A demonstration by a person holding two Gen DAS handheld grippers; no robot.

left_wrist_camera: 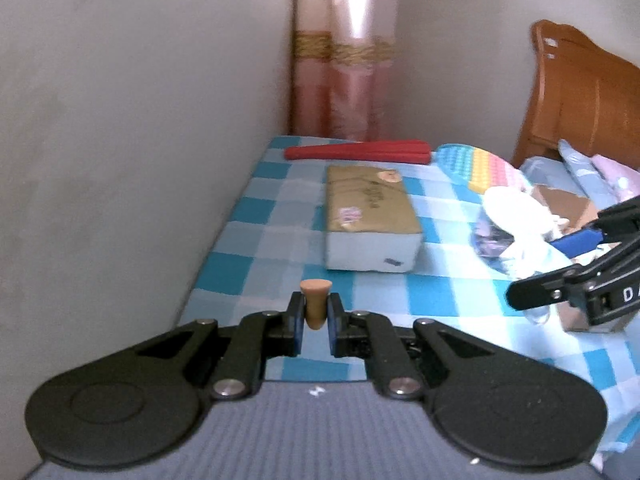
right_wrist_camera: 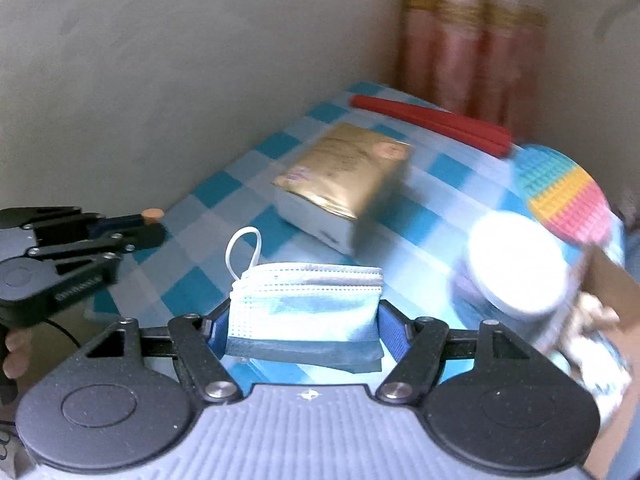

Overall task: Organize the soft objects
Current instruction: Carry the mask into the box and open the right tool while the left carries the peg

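Left wrist view: the left gripper (left_wrist_camera: 315,320) pinches one small tan plug (left_wrist_camera: 315,307) above the checked bed (left_wrist_camera: 248,216). The right gripper (right_wrist_camera: 303,330) clamps one folded face mask (right_wrist_camera: 306,308). One gold box (left_wrist_camera: 370,216) lies mid-bed and two red sticks (left_wrist_camera: 360,150) at the far edge. The pile at the right edge is too blurred to count.

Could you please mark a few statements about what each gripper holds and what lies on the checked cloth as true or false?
1. The left gripper is shut on a small tan earplug. True.
2. The right gripper is empty. False: it holds a folded face mask.
3. The gold-topped box lies on the checked cloth. True.
4. The red sticks lie on top of the box. False: they lie beyond it, near the curtain.
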